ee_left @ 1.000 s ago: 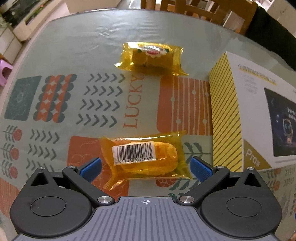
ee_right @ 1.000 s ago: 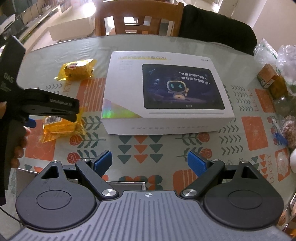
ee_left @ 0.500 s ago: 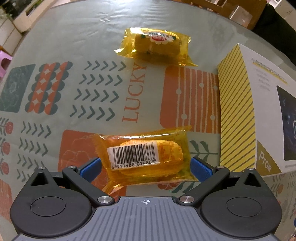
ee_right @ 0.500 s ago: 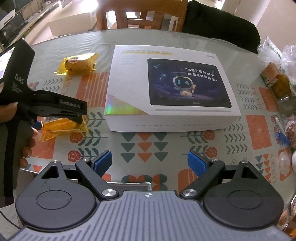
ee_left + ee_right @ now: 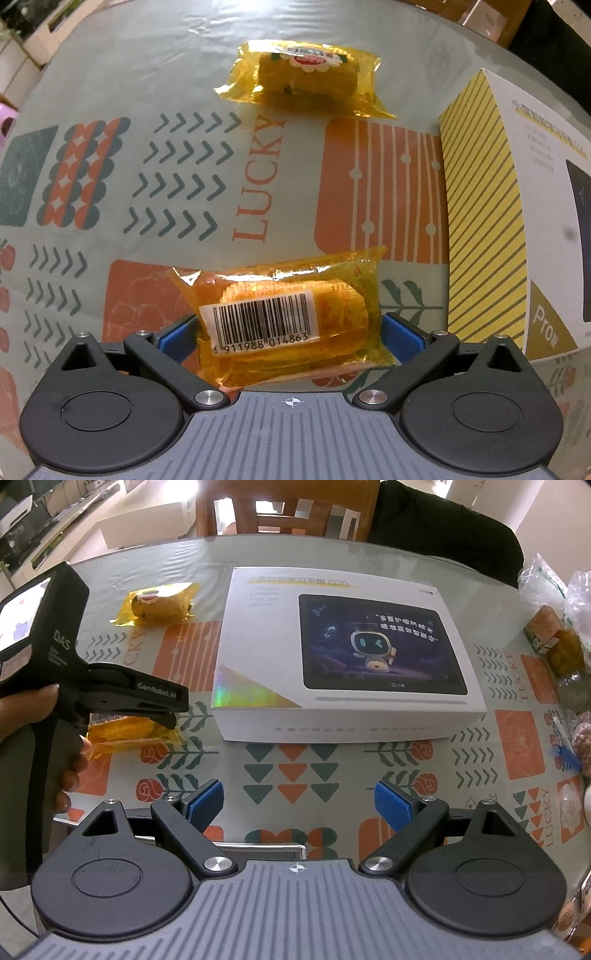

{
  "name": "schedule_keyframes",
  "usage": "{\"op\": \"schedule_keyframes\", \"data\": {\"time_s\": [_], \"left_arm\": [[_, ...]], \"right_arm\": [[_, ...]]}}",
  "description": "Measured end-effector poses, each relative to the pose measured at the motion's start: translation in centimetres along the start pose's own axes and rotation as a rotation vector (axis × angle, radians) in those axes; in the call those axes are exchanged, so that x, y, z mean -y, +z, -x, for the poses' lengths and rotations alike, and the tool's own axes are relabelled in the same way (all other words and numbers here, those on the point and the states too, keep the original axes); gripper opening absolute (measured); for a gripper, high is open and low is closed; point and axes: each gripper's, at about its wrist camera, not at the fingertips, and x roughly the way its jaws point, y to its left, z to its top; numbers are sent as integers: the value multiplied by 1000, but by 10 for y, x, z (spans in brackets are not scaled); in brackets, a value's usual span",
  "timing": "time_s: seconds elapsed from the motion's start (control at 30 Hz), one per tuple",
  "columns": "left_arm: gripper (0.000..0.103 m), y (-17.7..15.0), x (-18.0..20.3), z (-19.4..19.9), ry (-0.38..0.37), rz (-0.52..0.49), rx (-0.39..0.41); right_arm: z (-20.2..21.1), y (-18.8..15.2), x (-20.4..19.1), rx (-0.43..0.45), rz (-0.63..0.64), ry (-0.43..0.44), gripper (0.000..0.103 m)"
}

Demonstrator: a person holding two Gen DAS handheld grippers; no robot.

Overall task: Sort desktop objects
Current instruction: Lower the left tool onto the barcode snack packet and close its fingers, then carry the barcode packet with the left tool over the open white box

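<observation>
A yellow snack pack with a barcode label (image 5: 288, 317) lies on the patterned tablecloth between the blue pads of my left gripper (image 5: 290, 338). The jaws stand wide at either end of the pack, open. From the right wrist view the pack (image 5: 122, 731) sits under the left gripper's fingers (image 5: 147, 698). A second yellow snack pack (image 5: 306, 81) lies farther back; it also shows in the right wrist view (image 5: 159, 603). My right gripper (image 5: 299, 805) is open and empty above the table's near edge.
A large white tablet box (image 5: 343, 650) lies mid-table, its yellow-striped side (image 5: 480, 221) just right of the left gripper. Bags, a small carton (image 5: 546, 633) and jars crowd the right edge. A wooden chair (image 5: 284, 509) stands behind the table.
My left gripper has moved forward and down around the barcode pack, which now sits deeper between the pads. The right gripper has edged slightly closer to the table.
</observation>
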Motion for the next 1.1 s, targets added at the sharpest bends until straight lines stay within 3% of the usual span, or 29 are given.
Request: {"op": "schedule_keyframes", "data": {"time_s": [0.27, 0.4, 0.5, 0.67, 0.8, 1.1], "left_arm": [[102, -2, 8, 1, 33, -21, 50], [81, -5, 9, 9, 20, -35, 91], [74, -6, 8, 15, -1, -38, 93], [72, -15, -2, 24, -12, -13, 83], [72, -22, -4, 42, 34, -35, 142], [72, -46, -8, 86, 24, -20, 195]], "right_arm": [[-1, -1, 2, -5, -4, 5, 103], [0, -1, 3, -1, -6, 5, 103], [2, -1, 3, 5, -10, 9, 103], [9, -4, 2, 25, -5, 24, 103], [16, -6, 2, 42, -2, 39, 103], [35, -17, 0, 89, 11, 87, 103]]}}
